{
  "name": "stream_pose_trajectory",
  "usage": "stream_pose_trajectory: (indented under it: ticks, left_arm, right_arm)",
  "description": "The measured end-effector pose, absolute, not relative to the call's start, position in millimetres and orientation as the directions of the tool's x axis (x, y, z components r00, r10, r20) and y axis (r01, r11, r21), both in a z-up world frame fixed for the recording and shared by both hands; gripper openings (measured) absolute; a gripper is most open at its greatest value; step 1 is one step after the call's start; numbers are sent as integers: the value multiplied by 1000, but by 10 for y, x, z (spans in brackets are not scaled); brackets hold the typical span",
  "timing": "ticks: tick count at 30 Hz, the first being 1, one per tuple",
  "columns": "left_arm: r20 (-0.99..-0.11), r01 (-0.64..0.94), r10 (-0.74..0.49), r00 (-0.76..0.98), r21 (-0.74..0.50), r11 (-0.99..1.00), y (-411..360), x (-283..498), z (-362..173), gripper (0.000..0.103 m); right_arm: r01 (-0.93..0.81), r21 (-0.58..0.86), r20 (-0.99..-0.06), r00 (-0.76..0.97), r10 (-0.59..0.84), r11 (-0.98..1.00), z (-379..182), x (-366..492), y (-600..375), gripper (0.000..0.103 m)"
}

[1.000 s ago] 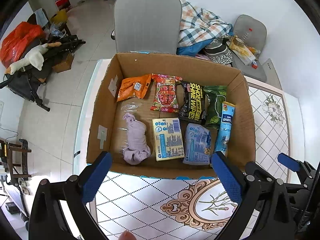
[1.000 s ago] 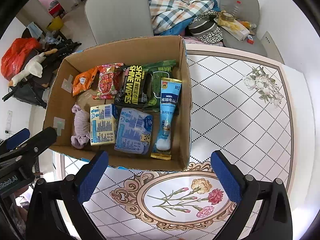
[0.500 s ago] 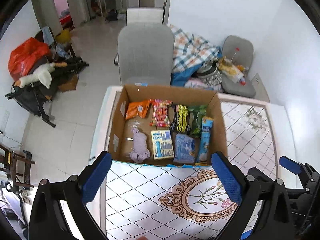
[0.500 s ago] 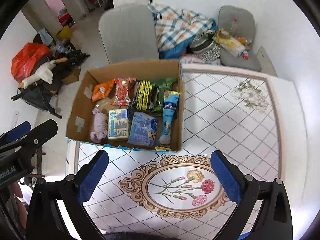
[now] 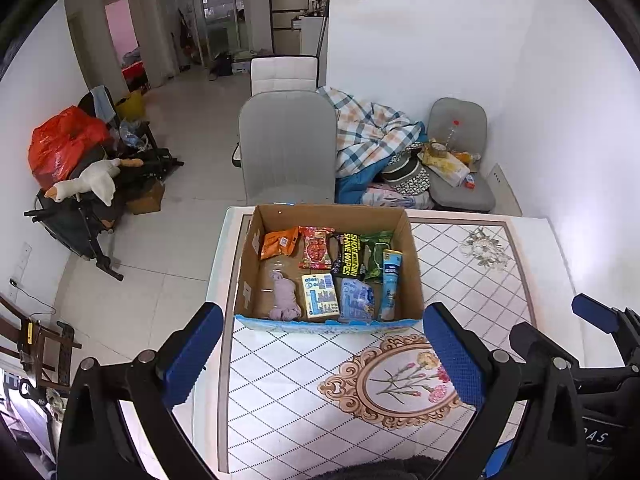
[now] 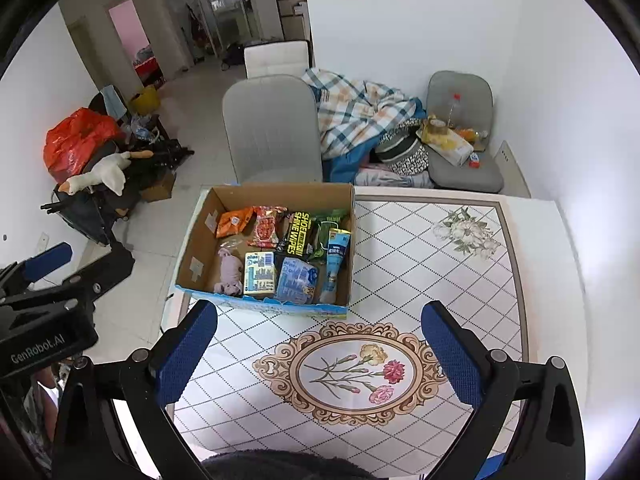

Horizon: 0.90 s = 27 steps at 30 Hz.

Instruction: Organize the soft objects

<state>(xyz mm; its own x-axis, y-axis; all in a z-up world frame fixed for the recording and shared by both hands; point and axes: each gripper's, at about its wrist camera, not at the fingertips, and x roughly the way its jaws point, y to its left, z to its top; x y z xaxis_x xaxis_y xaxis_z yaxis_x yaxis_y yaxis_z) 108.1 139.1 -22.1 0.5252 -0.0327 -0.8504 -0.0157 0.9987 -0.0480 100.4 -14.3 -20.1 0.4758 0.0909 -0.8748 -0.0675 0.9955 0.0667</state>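
On the counter (image 6: 440,264), a cardboard box (image 6: 192,248) holds packets and a rolled lilac cloth (image 6: 230,270). Both the left gripper (image 5: 322,350) and right gripper (image 6: 320,350) hover above, fingers apart, empty.

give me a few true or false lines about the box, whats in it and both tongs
1. The cardboard box sits on the table. True.
2. The left tongs grip the lilac cloth. False: they are open and empty; the cloth lies in the box.
3. The black shoe wipes pack lies in the box. True.
4. The right tongs are shut on a snack bag. False: they are open, holding nothing.
5. The orange packet lies on the floral tabletop outside the box. False: it is inside, at the far left corner.
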Motion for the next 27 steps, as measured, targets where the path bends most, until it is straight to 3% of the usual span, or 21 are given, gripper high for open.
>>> stream_pose_trajectory:
  ticks: [9, 27]
  left_arm:
    - [-835, -29, -27, 549, -51, 998, 1408, 910, -75, 102]
    - [-827, -42, -22, 561, -55, 998, 1430, 762, 32, 102]
  right_arm:
    - [-62, 20, -830, 555, 51, 998, 148, 761, -123, 103]
    - [-22, 1, -816, 579, 14, 1000, 272, 692, -271, 103]
